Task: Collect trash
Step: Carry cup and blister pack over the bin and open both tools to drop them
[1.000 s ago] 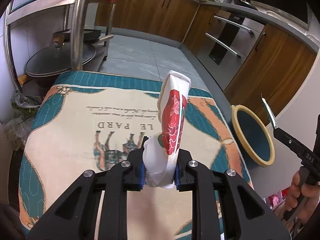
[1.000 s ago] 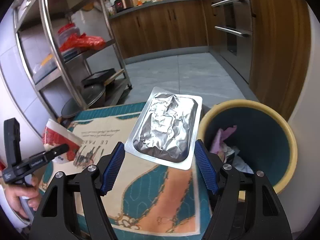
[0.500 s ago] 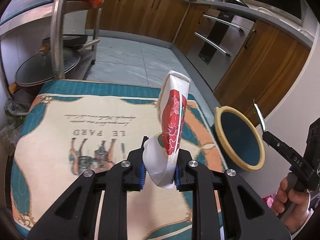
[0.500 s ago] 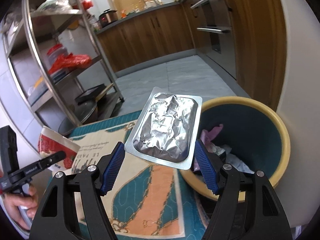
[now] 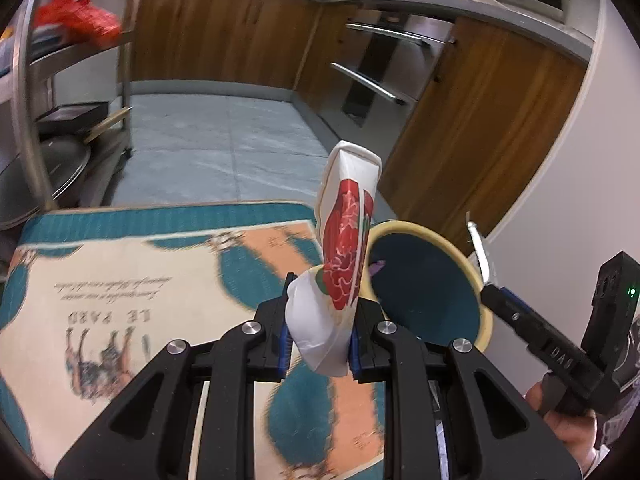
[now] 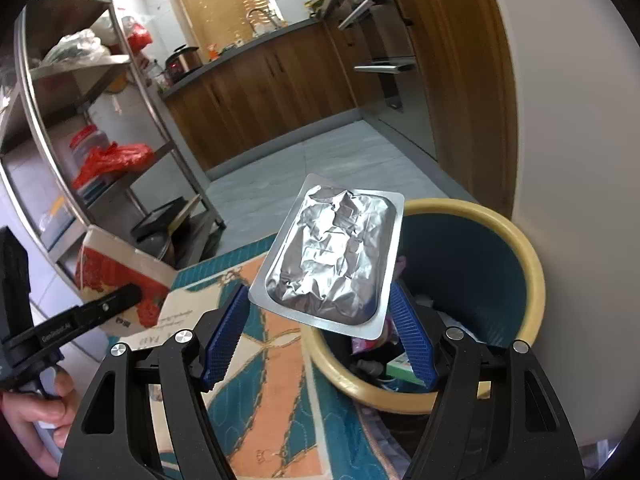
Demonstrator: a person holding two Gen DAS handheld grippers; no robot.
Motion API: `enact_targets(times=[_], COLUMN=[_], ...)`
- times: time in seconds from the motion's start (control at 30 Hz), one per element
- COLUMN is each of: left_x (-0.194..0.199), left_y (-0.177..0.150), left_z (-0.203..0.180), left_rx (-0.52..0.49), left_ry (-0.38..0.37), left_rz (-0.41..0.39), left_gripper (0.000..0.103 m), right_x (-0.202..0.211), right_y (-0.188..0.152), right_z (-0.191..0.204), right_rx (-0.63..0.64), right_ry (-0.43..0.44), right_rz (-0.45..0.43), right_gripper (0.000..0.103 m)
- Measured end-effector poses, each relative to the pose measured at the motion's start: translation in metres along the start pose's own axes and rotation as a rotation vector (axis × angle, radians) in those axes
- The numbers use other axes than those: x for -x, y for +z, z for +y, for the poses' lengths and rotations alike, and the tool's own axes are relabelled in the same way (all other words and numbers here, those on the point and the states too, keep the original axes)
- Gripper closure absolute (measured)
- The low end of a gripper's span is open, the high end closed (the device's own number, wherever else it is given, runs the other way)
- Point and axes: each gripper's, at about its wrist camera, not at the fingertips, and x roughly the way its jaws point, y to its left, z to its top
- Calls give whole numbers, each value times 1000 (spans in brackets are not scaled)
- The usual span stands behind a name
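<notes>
— Two pieces of trash in the air. Left gripper [image 5: 318, 336] pinches a crushed paper packet [image 5: 340, 264] near its base, so it stands upright beside the bin [image 5: 476, 280].

— And the right gripper [image 6: 320, 332]?

— Spread wide, but its pads clamp a foil tray [image 6: 332, 256] by the long edges, flat face forward, over the bin's near rim. Held so, I judge, either could drop straight in.

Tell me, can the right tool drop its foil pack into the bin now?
Probably yes. The right tool holds the foil pack partly over the open bin, and nothing covers its mouth.
</notes>
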Motion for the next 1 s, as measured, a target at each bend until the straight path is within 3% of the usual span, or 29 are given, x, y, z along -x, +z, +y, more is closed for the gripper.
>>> enact_targets(times=[0.43,0.77,1.0], left_x=[-47,-87,-114], left_y=[15,27,17], left_z=[-57,-77,-90], left_rx=[-74,-136,-159], left_ry=[-74,-78,-115], left_rz=[43,106,198], left_gripper=[82,82,81], right_x=[-6,-18,-33], right_y=[3,9,4], right_z=[-24,-40,-42], right_rx=[-22,-38,-23], right_ry=[-82,-76,-150], right_rz=[20,69,132], right_gripper=[31,31,31])
